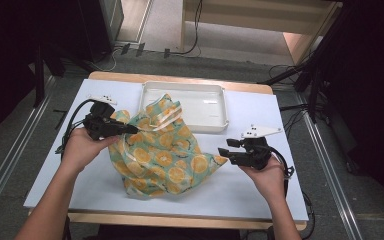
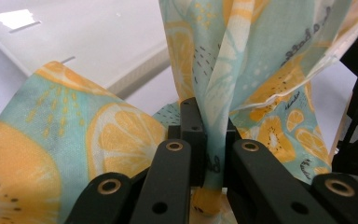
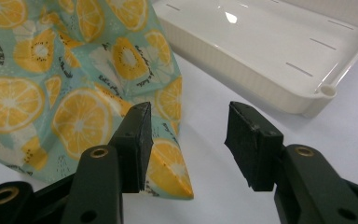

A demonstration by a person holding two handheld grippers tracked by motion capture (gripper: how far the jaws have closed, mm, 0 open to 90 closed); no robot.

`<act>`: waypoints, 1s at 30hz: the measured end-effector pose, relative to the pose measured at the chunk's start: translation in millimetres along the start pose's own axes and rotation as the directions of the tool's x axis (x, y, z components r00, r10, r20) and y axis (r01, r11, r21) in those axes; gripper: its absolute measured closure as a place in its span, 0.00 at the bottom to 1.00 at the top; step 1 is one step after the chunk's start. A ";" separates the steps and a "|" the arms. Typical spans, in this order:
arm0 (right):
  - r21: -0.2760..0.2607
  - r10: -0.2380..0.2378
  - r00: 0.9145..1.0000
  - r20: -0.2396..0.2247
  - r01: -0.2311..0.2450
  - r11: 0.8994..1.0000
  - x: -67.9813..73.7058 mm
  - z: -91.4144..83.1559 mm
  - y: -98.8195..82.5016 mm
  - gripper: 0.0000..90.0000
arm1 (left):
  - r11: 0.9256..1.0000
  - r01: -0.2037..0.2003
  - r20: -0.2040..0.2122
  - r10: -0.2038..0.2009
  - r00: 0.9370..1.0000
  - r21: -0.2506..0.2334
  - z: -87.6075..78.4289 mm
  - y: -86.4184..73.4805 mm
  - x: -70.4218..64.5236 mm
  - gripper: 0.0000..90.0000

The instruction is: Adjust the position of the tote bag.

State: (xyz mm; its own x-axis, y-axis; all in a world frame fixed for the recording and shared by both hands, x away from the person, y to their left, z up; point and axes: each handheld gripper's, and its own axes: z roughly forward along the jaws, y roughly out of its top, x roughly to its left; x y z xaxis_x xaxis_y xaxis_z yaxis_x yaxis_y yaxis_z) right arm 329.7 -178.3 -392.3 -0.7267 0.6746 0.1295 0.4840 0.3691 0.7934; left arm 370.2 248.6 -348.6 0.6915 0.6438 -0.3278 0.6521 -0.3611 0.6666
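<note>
At the left edge: the left gripper [image 1: 122,128] is clenched on a pinch of the cloth [image 1: 167,152], fabric squeezed between its jaws in the left gripper view.
Cloth: a lemon-print piece, rumpled mid-desk, its far fold lapping the tray [image 1: 212,100] rim.
Right side: the right gripper [image 3: 186,140] is released, jaws wide apart, just beside the cloth's near corner, nothing in it.
Risk one: thin pinch on the left; a sharp tug could slip it free.
Risk two: lifting could drag the far fold against the tray and nudge it.
Risk three: the right jaws may close on air, since the corner lies flat and off to one jaw.
Desk [image 1: 55,175]: white top, wooden edge.
Room: grey floor, rails on both sides, cables, dark curtains.
</note>
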 end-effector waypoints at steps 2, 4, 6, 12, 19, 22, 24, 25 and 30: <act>-0.002 -0.004 1.000 -0.003 0.004 1.000 0.6 0.6 0.6 0.58 | 1.000 -0.010 -0.001 0.010 1.000 0.002 1.6 0.3 -4.5 0.99; -0.003 -0.008 1.000 -0.004 0.008 1.000 1.3 1.1 1.2 0.58 | 1.000 -0.017 0.001 0.017 1.000 -0.002 2.3 0.3 -8.4 0.99; -0.003 -0.010 1.000 -0.004 0.010 1.000 1.8 1.6 1.7 0.58 | 1.000 -0.027 0.001 0.027 1.000 -0.006 2.3 0.4 -13.3 0.99; -0.006 -0.012 1.000 -0.008 0.012 1.000 3.0 2.3 2.4 0.58 | 0.999 -0.052 0.014 0.052 0.999 -0.009 4.1 0.6 -26.7 0.99; -0.003 -0.025 1.000 -0.014 0.025 1.000 5.7 4.1 3.4 0.59 | 0.997 -0.074 0.040 0.074 0.996 0.002 13.3 -0.1 -41.1 0.99; -0.001 -0.027 1.000 -0.011 0.027 1.000 6.9 4.8 3.7 0.59 | 0.996 -0.092 0.050 0.091 0.995 0.007 17.4 -0.3 -48.5 0.99; -0.001 -0.028 1.000 -0.011 0.028 1.000 7.2 4.8 3.7 0.59 | 0.995 -0.097 0.057 0.097 0.994 0.007 21.2 -0.7 -54.0 0.99; -0.003 -0.028 1.000 -0.009 0.028 1.000 7.0 4.7 3.6 0.59 | 0.995 -0.103 0.059 0.103 0.993 0.010 22.6 -0.8 -56.1 0.99; -0.010 -0.023 1.000 -0.009 0.023 1.000 5.8 2.8 3.2 0.59 | 0.994 -0.108 0.086 0.106 0.991 0.013 31.3 -2.3 -65.0 0.99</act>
State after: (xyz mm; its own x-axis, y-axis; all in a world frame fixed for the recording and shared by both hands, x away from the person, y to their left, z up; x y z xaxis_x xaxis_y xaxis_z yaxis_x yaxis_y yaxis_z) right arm 328.4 -171.4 -390.7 -0.7421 0.6602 0.1160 0.4621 0.3785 0.8020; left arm 333.5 186.5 -349.8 0.7811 0.5414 -0.3111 0.5777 -0.4373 0.6893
